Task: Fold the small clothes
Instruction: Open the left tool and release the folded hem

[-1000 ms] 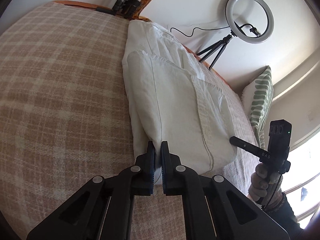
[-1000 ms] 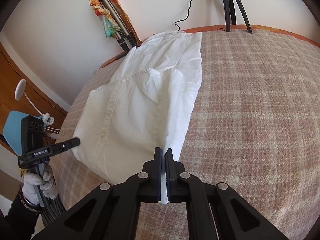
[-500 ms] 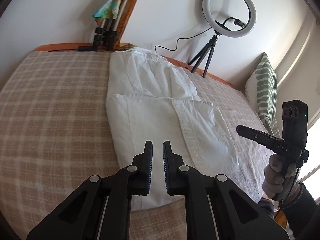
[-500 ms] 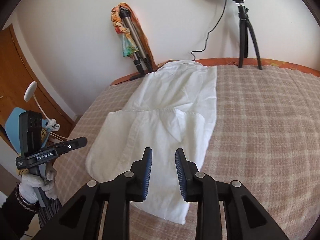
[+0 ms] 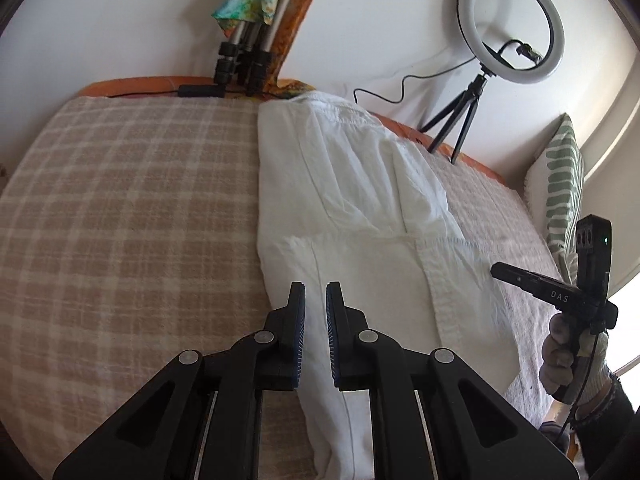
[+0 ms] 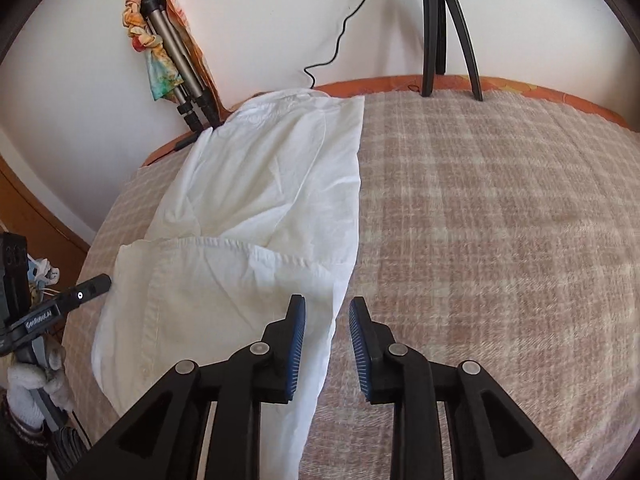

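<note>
In the left wrist view, the shirt [image 5: 360,216] is laid flat on the checked blanket [image 5: 132,216], its long axis running from the near edge of the bed to the far wall, collar end far. The near hem is folded up over the body, and its edge is seen as a crosswise line at mid-length. The shirt's left edge is straight, and a broad stretch of bare blanket lies open beyond it. To the right only a narrow strip of blanket is left before the pillow [image 5: 562,184]. The far edge is crowded by a tripod [image 5: 244,60] and a ring light [image 5: 512,28]. The left gripper [image 5: 316,300] is released, its jaws slightly apart above the cloth, with nothing clasped. The right gripper [image 5: 516,274] is held low at the right side; its jaws cannot be told here.

In the right wrist view, the shirt [image 6: 272,200] is seen along the same axis, its straight right edge bordered by a wide open field of blanket [image 6: 500,220]. The left gripper [image 6: 96,284] is seen at the bed's left edge. The right gripper [image 6: 326,314] is released, jaws parted over the shirt's near right edge, nothing pinched.
</note>
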`<state>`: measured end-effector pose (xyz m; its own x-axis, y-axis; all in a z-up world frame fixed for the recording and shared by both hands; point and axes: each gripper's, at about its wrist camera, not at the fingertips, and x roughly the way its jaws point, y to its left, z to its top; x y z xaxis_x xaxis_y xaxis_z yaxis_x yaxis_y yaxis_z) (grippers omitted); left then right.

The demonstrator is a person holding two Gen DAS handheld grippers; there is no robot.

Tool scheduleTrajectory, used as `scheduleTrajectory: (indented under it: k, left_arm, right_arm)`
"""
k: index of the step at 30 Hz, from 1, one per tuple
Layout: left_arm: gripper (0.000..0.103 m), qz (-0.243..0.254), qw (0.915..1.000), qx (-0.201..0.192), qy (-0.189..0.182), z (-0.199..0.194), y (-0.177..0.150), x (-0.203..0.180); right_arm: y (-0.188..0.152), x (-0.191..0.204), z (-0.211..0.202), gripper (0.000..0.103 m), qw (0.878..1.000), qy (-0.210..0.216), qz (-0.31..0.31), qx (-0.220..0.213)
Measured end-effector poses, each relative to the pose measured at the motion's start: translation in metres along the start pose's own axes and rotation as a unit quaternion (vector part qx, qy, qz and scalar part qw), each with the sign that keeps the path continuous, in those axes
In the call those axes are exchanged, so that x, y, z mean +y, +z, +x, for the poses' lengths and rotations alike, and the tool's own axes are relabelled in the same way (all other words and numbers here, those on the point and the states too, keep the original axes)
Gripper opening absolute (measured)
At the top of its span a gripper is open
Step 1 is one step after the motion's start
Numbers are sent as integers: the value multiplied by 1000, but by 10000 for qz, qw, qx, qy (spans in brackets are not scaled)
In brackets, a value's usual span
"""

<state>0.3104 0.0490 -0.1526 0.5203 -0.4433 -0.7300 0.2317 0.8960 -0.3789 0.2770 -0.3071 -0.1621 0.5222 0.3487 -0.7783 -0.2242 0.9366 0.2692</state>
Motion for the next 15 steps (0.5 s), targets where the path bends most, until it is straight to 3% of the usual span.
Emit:
scheduleTrajectory:
  k: [2,4,6,9,12,15]
  left_arm:
    - [18,-27,10000,-49,22,-3,17,7]
    - [37,0,9999,-127,25,-2,34,11]
    - [37,80,9999,-116,30,4,50,10]
    - [37,248,9995,-105,169,20,69,8]
    - [37,501,9980,10,385,44,87,6]
    - [37,444,9984,63,338,68,102,12]
  right_arm:
    - [11,-1,-9,32,9998,158,-122,-93]
    - [24,1,-15,38,9990,142,-306,-278]
    - [39,2,-17,45,9980,67,-430,-451]
    - [61,-4,-12,70,9974,326,-364,-533]
    - [83,-9,1,69,9977,234,-401,-490]
    - [104,-15,19,65,9982,211,-434,-355]
